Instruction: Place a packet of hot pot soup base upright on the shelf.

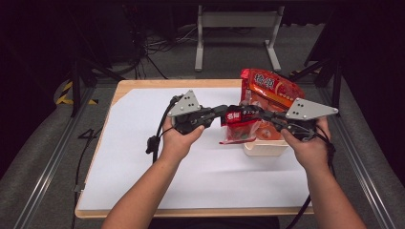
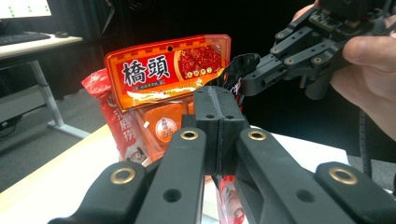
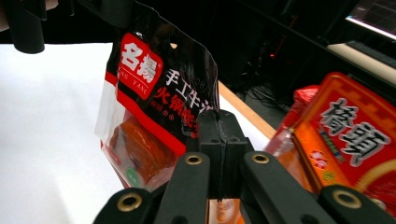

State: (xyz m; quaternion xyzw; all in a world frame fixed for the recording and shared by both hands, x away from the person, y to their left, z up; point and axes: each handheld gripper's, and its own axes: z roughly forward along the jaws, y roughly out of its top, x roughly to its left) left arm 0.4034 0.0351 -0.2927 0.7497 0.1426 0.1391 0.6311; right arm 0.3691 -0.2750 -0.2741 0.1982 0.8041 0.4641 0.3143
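A small red and black sauce packet (image 1: 237,125) hangs in the air between my two grippers, with orange contents showing through its clear lower part (image 3: 140,154). My left gripper (image 1: 223,114) is shut on the packet's left top edge; in the left gripper view its jaws (image 2: 218,121) meet on the film. My right gripper (image 1: 260,113) is shut on the packet's right edge, and its jaws (image 3: 219,140) pinch the black film. The right gripper's fingers (image 2: 280,60) also appear in the left gripper view, clamped on the packet's dark top corner (image 2: 243,65).
Behind and below the packet, a white container (image 1: 265,148) holds tall orange-red packets (image 1: 270,86) standing upright. A white sheet (image 1: 143,157) covers most of the wooden table (image 1: 125,88). A desk frame (image 1: 236,21) and cables lie on the floor beyond.
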